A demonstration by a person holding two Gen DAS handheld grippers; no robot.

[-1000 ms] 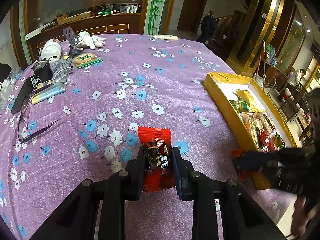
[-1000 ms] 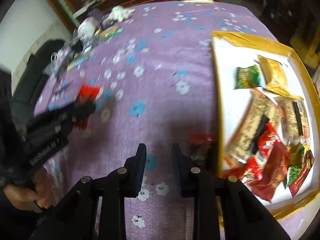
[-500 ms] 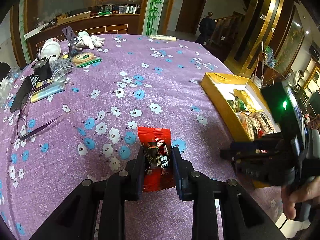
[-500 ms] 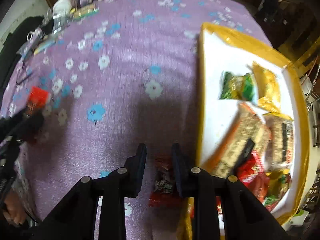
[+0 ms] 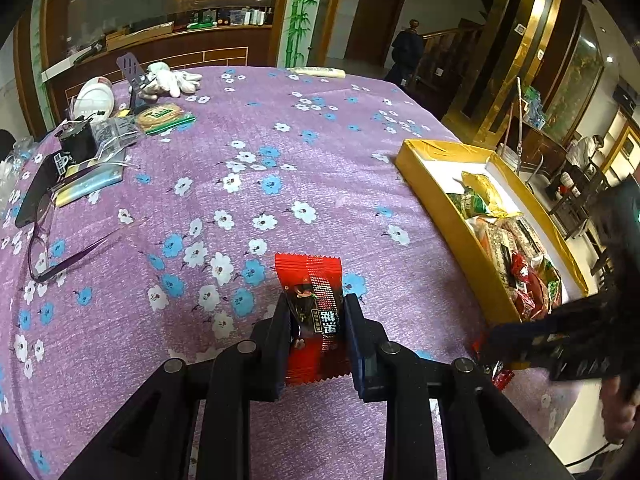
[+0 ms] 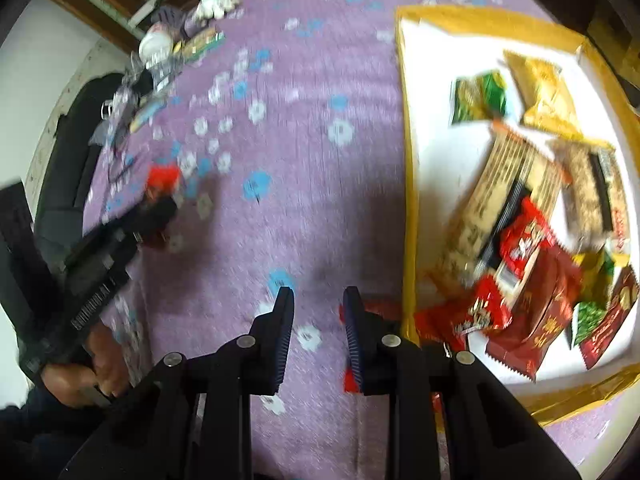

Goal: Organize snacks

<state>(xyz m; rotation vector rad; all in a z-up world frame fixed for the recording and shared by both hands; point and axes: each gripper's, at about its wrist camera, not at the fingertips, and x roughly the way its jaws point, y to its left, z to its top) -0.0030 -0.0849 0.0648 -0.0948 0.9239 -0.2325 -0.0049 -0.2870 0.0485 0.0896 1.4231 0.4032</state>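
Purple cloth printed with blue and white blossoms covers the desk [image 5: 280, 128], and on it, near the front edge, lies a red snack packet [image 5: 314, 312]. The left gripper [image 5: 316, 320] has its jaws closed tight on the packet's two long sides, and the sealed top sticks out ahead of them. It looks light and crinkly, a foil sachet that would buckle if pinched at a corner, so the hold across the filled middle seems the safe one.

Off to the right stands the yellow box [image 5: 440, 216], white inside, already holding gold, green and red packets. Another red packet [image 6: 380, 308] lies on the cloth just outside the box wall. The right gripper [image 6: 318, 332] hangs over that spot with nothing between its narrowly parted jaws; the packet sits beside and behind the right jaw, not gripped.

Farther back lie spectacles [image 5: 48, 240] and white gloves [image 5: 172, 82].
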